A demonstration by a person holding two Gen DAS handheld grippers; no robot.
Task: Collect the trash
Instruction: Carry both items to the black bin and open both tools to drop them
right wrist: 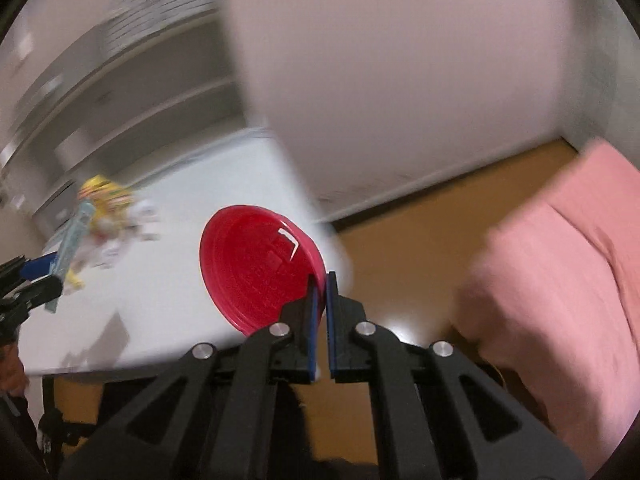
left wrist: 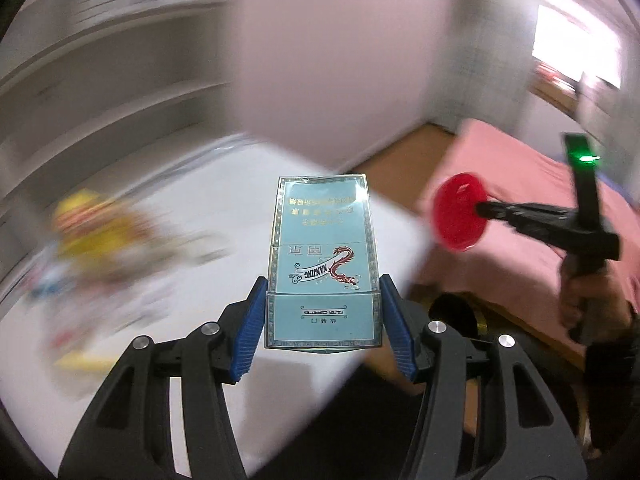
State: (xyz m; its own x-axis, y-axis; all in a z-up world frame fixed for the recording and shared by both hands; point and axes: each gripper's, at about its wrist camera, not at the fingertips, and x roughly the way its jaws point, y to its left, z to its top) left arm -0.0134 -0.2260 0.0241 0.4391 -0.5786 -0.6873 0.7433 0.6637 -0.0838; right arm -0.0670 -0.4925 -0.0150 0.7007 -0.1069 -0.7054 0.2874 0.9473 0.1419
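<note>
left wrist: rides behind its fingers, looks down over the white bench, close | right wrist: same way, over bench corner | shared: bench, pink bed beside it, each other's gripper

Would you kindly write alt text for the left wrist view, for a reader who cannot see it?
The left gripper holds a light-blue cigarette pack between its blue-padded jaws above a white table. To the right, the right gripper pinches a red plastic lid by its edge, in front of a pink bed. Blurred yellow litter lies on the table.
</note>
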